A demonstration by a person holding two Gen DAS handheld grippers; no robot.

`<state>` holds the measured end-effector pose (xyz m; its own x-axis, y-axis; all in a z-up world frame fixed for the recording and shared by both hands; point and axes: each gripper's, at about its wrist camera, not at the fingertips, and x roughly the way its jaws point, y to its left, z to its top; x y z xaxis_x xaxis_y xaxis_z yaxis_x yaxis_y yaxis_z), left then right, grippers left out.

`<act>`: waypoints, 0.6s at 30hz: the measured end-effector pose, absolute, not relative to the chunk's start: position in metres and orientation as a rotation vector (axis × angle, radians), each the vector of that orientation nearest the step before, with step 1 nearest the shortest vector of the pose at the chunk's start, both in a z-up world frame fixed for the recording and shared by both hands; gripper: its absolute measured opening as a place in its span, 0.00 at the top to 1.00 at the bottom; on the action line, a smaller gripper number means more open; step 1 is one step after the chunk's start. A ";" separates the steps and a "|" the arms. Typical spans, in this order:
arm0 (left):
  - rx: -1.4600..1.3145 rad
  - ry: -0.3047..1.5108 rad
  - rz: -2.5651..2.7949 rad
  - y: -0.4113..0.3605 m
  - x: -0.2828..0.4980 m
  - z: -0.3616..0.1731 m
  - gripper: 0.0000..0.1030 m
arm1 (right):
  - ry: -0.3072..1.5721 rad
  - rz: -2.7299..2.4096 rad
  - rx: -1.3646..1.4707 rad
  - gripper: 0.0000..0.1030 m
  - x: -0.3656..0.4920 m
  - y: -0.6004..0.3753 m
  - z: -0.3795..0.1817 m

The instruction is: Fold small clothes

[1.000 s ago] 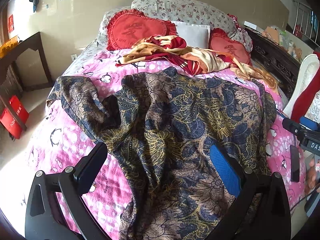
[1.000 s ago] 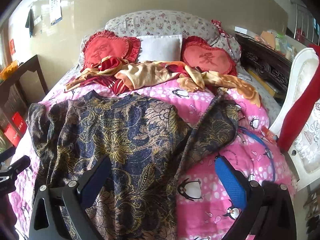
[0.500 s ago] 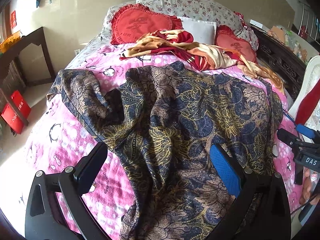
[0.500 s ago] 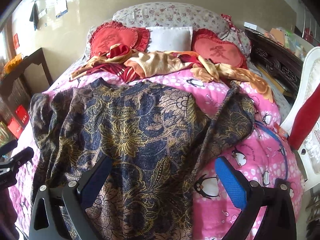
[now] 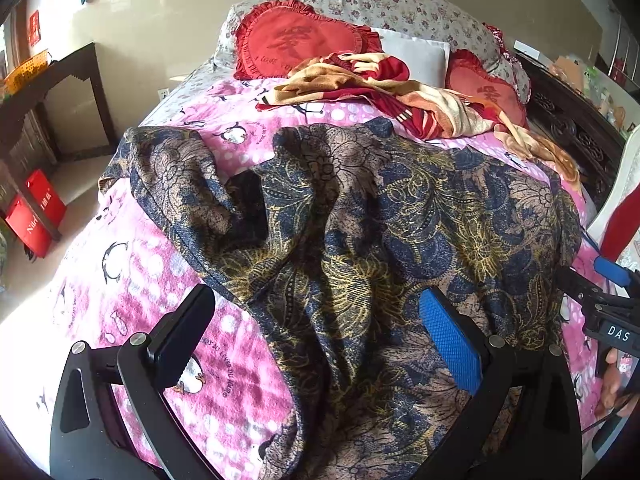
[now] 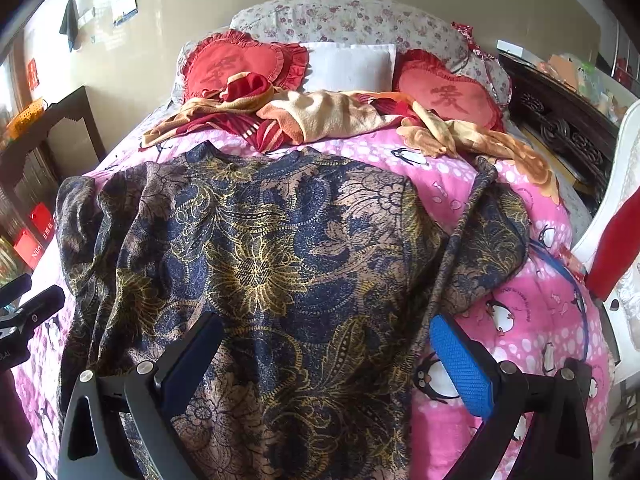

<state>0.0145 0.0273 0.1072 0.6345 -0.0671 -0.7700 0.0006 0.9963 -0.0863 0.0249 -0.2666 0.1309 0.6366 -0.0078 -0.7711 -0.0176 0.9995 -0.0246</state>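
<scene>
Fingers: left gripper [image 5: 316, 344] and right gripper [image 6: 326, 360] both spread wide, holding nothing.
Garments: one patterned shirt [image 6: 272, 264] spread on bed [image 6: 532, 320].
Heart cushions: two [image 6: 236, 62].
Hidden: shirt's near hem cut off.

Shirt [image 6: 280, 264] lies on bedspread [image 6: 532, 320], blanket [image 6: 332, 116] behind it, pillows [image 6: 348, 64] beyond

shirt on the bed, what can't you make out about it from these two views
- Hem of the shirt: in both views the bottom edge of the picture and the open tongs cut it off.
- Left sleeve: left wrist view, bunched folds hide its cuff.
- Right sleeve: right wrist view, it lies doubled over, so its end is hidden.
- Front or back up: cannot tell; the collar is too rumpled.
</scene>
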 end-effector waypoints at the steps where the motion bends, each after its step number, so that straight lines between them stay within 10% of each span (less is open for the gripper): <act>1: -0.082 0.884 -0.036 0.029 0.016 0.106 0.00 | 0.882 0.005 -0.033 0.00 0.026 -0.266 0.130; 18: -0.350 0.883 0.163 0.165 0.058 0.092 0.00 | 0.925 0.057 -0.032 0.00 0.050 -0.244 0.111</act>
